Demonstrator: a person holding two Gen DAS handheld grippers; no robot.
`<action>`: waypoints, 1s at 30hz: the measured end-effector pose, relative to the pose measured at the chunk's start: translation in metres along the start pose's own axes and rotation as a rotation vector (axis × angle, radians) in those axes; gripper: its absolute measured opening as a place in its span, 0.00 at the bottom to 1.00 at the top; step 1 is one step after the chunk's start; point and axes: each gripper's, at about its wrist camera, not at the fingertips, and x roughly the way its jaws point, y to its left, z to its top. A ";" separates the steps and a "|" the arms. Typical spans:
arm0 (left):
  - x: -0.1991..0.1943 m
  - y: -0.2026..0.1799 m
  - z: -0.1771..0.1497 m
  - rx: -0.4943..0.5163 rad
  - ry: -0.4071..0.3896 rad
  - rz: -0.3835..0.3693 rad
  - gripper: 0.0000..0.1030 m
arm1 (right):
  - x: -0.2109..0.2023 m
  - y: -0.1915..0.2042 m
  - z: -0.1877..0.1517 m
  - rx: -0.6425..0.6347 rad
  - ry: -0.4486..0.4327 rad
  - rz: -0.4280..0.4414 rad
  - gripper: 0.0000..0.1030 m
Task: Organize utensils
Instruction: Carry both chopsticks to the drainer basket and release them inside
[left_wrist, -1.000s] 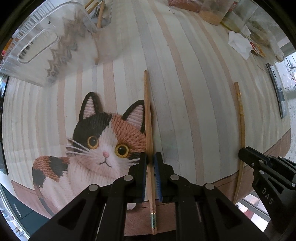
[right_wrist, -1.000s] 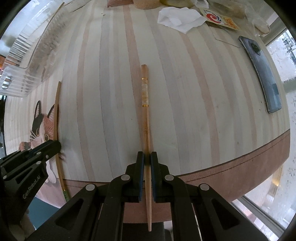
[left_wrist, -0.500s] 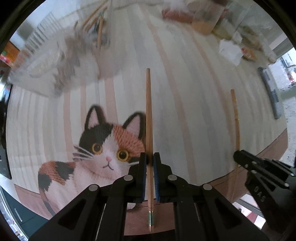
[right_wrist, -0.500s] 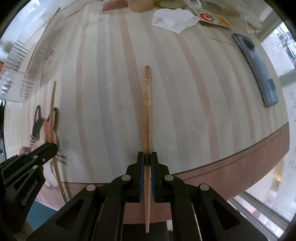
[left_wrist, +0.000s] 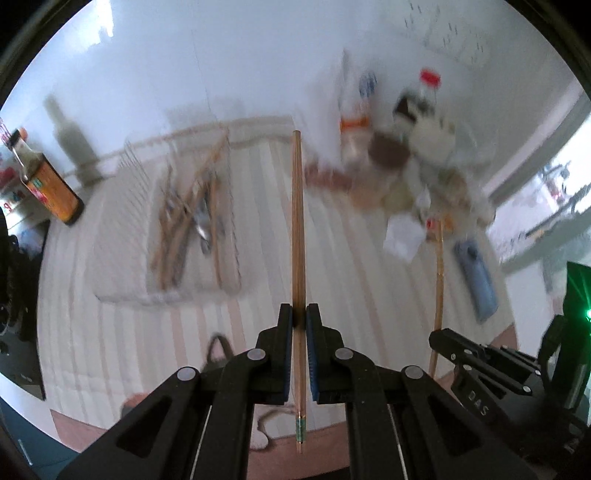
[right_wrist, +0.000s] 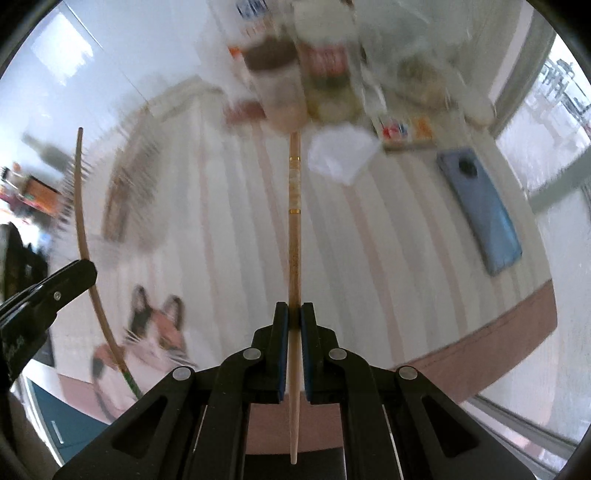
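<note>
i've got one chopstick (left_wrist: 297, 229) clamped in my left gripper (left_wrist: 299, 325) and another chopstick (right_wrist: 294, 236) in my right gripper (right_wrist: 294, 317), both clear of the tablecloth (right_wrist: 406, 258); still to reach the clear tray (left_wrist: 122, 254) near its far-left corner, already holding utensils.

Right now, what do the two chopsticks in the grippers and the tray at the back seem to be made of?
The chopstick in the left hand-held gripper looks like plain wood or bamboo, matte, with a green band near one end. The chopstick in the right hand-held gripper looks similar, with gold rings around a pale patterned section. The tray seems clear ribbed plastic; blur leaves this uncertain.
</note>
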 end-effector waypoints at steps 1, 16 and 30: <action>-0.005 0.005 0.009 -0.007 -0.010 -0.001 0.04 | -0.009 0.004 0.008 0.000 -0.015 0.017 0.06; -0.026 0.117 0.102 -0.162 -0.019 0.043 0.05 | -0.039 0.139 0.144 -0.125 -0.096 0.286 0.06; 0.061 0.182 0.132 -0.214 0.175 0.063 0.06 | 0.070 0.230 0.195 -0.186 0.082 0.238 0.06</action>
